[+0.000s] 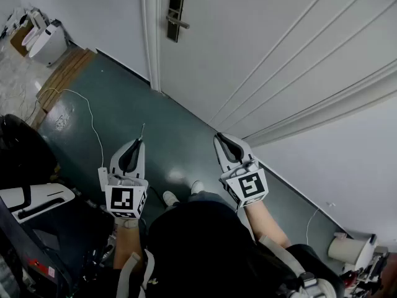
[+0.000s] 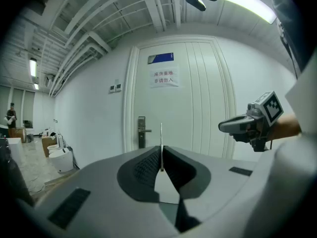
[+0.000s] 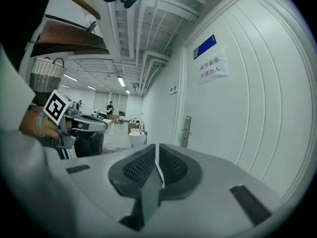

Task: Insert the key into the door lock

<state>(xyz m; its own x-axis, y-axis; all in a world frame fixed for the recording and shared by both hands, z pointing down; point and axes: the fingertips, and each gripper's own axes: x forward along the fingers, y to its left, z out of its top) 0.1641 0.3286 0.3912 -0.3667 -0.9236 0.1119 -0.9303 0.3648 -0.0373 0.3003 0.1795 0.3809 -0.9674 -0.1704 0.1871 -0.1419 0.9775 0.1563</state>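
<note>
In the head view, the door lock [image 1: 175, 16] is seen on the white door [image 1: 260, 36]. Well below the lock, the left gripper [image 1: 138, 143] is held over the dark floor [image 1: 124, 98], with the thin key [image 1: 142, 131] sticking out past its fingertips towards the lock. The right gripper [image 1: 218, 138] is held below and to the right of the lock, well apart from it.

In the left gripper view, the jaws are seen shut on the key [image 2: 161, 135]. Its blade stands upright from between the two pads, just right of the lock [image 2: 142, 132] and not touching it. The right gripper [image 2: 250, 125] is seen well to the right of the lock.

In the right gripper view, the jaws are pressed together with nothing between them. The lock [image 3: 186, 131] is seen beyond them, up and to the right.
</note>
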